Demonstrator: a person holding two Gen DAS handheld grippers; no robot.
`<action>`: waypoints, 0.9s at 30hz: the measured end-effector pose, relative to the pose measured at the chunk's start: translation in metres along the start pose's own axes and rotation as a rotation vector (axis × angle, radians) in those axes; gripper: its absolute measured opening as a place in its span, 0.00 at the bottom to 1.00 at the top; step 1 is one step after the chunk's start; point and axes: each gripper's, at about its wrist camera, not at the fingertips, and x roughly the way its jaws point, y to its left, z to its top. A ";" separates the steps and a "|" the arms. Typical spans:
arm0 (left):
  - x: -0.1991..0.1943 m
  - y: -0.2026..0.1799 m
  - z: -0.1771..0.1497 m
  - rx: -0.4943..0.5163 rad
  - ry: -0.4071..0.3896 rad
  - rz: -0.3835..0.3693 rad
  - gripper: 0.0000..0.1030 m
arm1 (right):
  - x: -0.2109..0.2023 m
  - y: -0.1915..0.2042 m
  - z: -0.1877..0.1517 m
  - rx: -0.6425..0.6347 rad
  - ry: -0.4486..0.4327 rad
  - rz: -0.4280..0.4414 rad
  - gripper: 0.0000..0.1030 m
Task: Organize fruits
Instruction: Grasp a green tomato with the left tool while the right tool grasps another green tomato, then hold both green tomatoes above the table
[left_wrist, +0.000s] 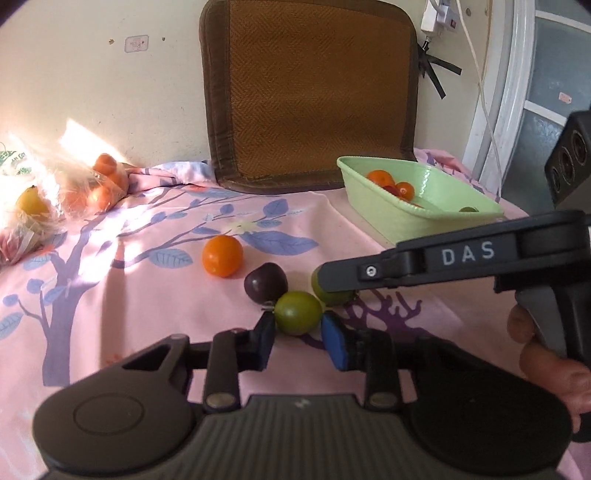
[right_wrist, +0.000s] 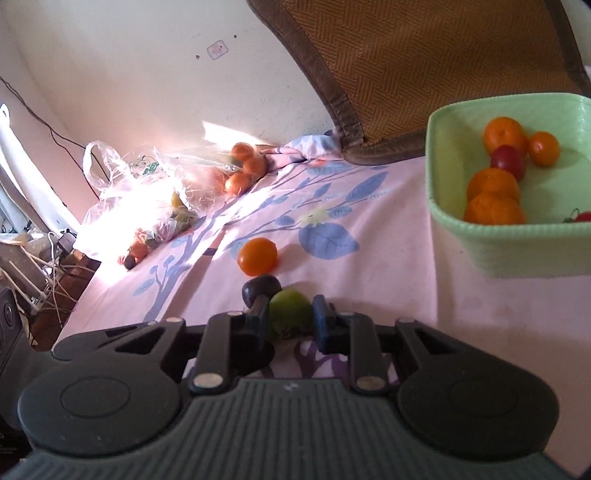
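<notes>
L gripper (left_wrist: 297, 325) clamped on a green fruit (left_wrist: 298, 312) on the pink floral cloth (left_wrist: 110, 295). R gripper (right_wrist: 290, 317) clamped on 2nd green fruit (right_wrist: 290, 308) just beside it. Dark plum (left_wrist: 266, 282) touches them; orange (left_wrist: 222, 256) near. Green basket (left_wrist: 388, 214) w/ fruit, back right.

I see a pink cloth (left_wrist: 110, 295) patterned with blue-purple leaves and branches. My pale green basket (right_wrist: 517, 251) holds orange fruit (right_wrist: 504, 134); a woven brown mat (left_wrist: 314, 92) stands behind.
</notes>
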 end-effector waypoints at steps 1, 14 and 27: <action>-0.003 -0.001 -0.001 -0.001 -0.004 -0.006 0.28 | -0.006 -0.001 -0.002 -0.003 -0.015 -0.003 0.27; -0.021 -0.081 -0.013 0.119 -0.017 -0.199 0.28 | -0.111 -0.030 -0.060 -0.092 -0.229 -0.290 0.27; -0.006 -0.101 -0.023 0.123 -0.019 -0.136 0.39 | -0.113 -0.038 -0.089 -0.211 -0.229 -0.410 0.30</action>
